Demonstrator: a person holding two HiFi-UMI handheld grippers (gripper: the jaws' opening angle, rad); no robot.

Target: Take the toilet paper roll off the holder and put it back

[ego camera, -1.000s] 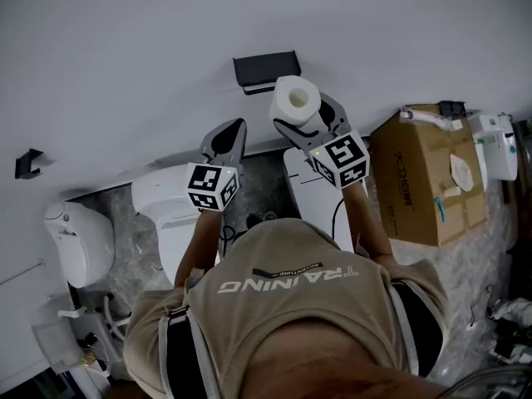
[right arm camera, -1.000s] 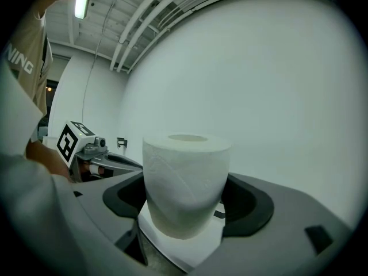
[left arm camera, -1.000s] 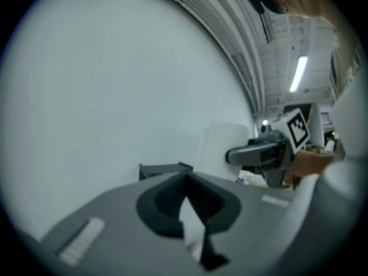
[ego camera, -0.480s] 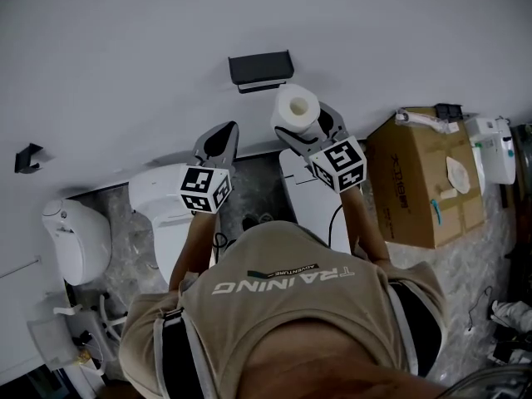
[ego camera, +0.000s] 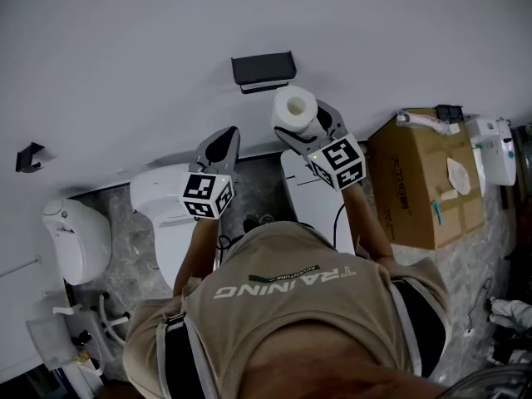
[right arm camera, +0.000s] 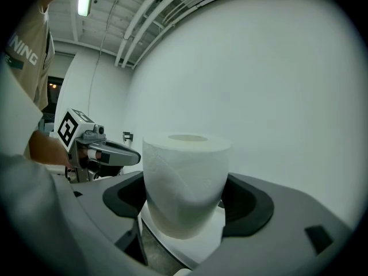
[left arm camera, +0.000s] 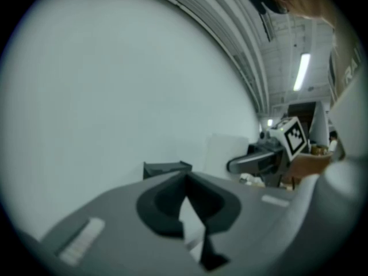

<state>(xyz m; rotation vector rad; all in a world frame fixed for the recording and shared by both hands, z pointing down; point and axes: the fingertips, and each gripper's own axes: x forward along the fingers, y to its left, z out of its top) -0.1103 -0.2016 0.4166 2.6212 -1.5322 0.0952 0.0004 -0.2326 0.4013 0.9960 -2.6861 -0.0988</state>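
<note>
Toilet paper roll [ego camera: 295, 106]: drawn slightly farther from the holder [ego camera: 263, 67] than a second ago, and hardly shifted in the last half second. It sits just below and right of the holder, apart from it. Its axis is upright, with the hollow core end facing up. Right gripper [ego camera: 306, 116]: clamped on the roll's sides. Left gripper [ego camera: 220, 144]: jaws together, empty, lower left, above the toilet [ego camera: 162, 202].

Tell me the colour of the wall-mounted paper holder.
The holder is black, seen best in the head view.
</note>
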